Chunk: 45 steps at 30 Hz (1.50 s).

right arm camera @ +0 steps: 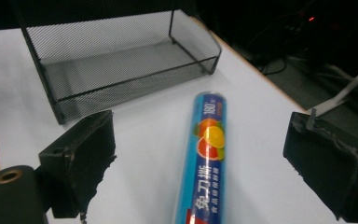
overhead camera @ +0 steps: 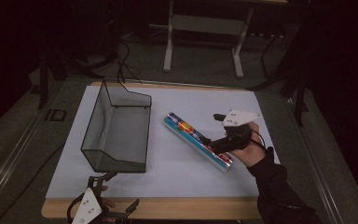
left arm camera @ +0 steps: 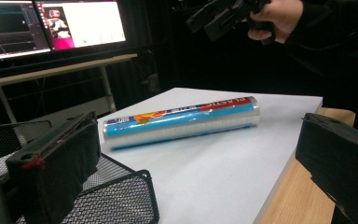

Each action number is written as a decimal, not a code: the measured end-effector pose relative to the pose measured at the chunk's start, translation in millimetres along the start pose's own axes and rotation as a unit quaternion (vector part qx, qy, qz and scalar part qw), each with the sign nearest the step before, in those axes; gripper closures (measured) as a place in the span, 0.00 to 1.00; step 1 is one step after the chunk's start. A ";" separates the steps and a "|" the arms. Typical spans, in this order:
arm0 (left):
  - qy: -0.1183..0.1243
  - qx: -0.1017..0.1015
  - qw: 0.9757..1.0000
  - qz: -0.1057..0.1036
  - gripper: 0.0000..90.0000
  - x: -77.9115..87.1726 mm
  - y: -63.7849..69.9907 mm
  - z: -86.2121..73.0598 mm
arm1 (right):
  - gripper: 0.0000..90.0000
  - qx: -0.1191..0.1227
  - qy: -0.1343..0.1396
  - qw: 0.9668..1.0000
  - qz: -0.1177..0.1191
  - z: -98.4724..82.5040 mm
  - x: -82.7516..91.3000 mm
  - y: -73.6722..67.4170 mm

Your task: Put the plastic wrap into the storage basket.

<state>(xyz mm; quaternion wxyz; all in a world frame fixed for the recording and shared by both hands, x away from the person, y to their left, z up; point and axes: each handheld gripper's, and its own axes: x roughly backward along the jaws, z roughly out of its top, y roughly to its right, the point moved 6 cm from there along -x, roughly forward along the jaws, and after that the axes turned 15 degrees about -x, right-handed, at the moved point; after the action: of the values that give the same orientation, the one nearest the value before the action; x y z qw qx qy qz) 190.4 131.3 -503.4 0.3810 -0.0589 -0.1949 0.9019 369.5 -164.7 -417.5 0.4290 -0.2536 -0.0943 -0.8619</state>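
Right gripper [overhead camera: 216, 128]: held in the person's right hand [overhead camera: 248, 148] over the right part of the table, jaws spread wide and gripping nothing; in the right gripper view [right arm camera: 200, 154] the jaws stand on either side of the roll's near end, clear of it.
Left gripper [overhead camera: 122, 192]: at the table's front edge, left of centre, jaws wide apart and empty; in the left gripper view [left arm camera: 191, 158] one jaw hangs above the basket's corner.
Roll [overhead camera: 197, 140]: a blue tube of plastic wrap with an orange-fruit print, lying flat and slantwise on the white sheet, between the basket and the right hand; also seen at [left arm camera: 182, 121] and [right arm camera: 204, 158].
Mesh basket [overhead camera: 116, 130]: black wire, open-topped, empty, left of the roll and apart from it.
White sheet [overhead camera: 177, 172]: covers most of the wooden table [overhead camera: 168, 208].
Background: two lit monitors [left arm camera: 51, 25] on a desk.
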 end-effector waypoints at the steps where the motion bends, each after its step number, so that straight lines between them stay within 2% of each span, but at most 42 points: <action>1: 0.001 0.000 1.000 -0.002 0.01 -0.3 0.5 0.3 | 0.10 -0.003 -0.013 1.000 0.003 -1.8 -7.1 1.0; 4: 0.001 -0.001 1.000 -0.004 0.01 -0.4 1.1 0.4 | 0.10 -0.005 -0.023 1.000 0.001 -3.4 -12.9 3.1; 7: 0.001 -0.003 1.000 -0.005 0.01 -0.4 1.6 0.3 | 0.10 -0.010 -0.047 0.999 0.005 -7.2 -23.1 7.1; 8: 0.001 -0.002 1.000 -0.006 0.01 -0.3 1.6 0.4 | 0.10 -0.006 -0.052 0.999 -0.003 -8.0 -25.9 9.0; 12: 0.002 -0.002 1.000 -0.005 0.01 -0.4 1.2 0.3 | 0.10 -0.012 -0.078 0.997 -0.001 -11.7 -37.8 14.6; 16: 0.001 -0.003 1.000 -0.006 0.01 -0.9 1.6 0.1 | 0.10 -0.014 -0.087 0.996 -0.010 -13.8 -46.2 19.5; 20: 0.001 -0.003 1.000 -0.007 0.01 -0.8 1.5 -0.1 | 0.10 -0.017 -0.108 0.994 -0.006 -19.0 -55.8 22.8; 22: 0.001 -0.002 1.000 -0.007 0.01 -0.9 1.7 -0.1 | 0.10 -0.015 -0.123 0.992 -0.017 -23.4 -63.6 25.4; 27: -0.002 -0.006 1.000 -0.009 0.01 -1.4 2.4 -0.8 | 0.10 -0.026 -0.138 0.990 -0.018 -27.8 -72.5 29.1; 28: -0.002 -0.006 1.000 -0.009 0.01 -1.4 2.3 -0.9 | 0.10 -0.033 -0.147 0.988 -0.017 -29.7 -76.9 31.6; 32: -0.005 -0.007 1.000 -0.008 0.01 -1.4 1.8 -1.7 | 0.10 -0.039 -0.160 0.986 -0.020 -32.2 -83.2 35.8; 37: -0.008 -0.008 1.000 -0.011 0.01 -2.5 2.8 -2.3 | 0.10 -0.057 -0.179 0.982 -0.012 -36.8 -93.0 39.5; 43: -0.013 -0.007 1.000 -0.013 0.01 -2.7 3.3 -3.2 | 0.10 -0.068 -0.210 0.975 -0.011 -49.2 -107.2 43.9; 44: -0.014 -0.008 1.000 -0.013 0.01 -2.9 3.5 -3.4 | 0.10 -0.072 -0.220 0.973 -0.009 -52.2 -110.1 44.5; 45: -0.014 -0.008 1.000 -0.015 0.01 -3.1 3.7 -3.5 | 0.10 -0.073 -0.224 0.972 -0.009 -54.3 -112.3 44.0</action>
<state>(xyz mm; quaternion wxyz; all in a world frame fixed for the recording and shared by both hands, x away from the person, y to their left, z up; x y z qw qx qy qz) 190.9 127.9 -508.2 0.3911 -0.0462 -0.2087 0.8952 441.3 -134.7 -524.4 0.3692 -0.4697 -0.1268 -0.7918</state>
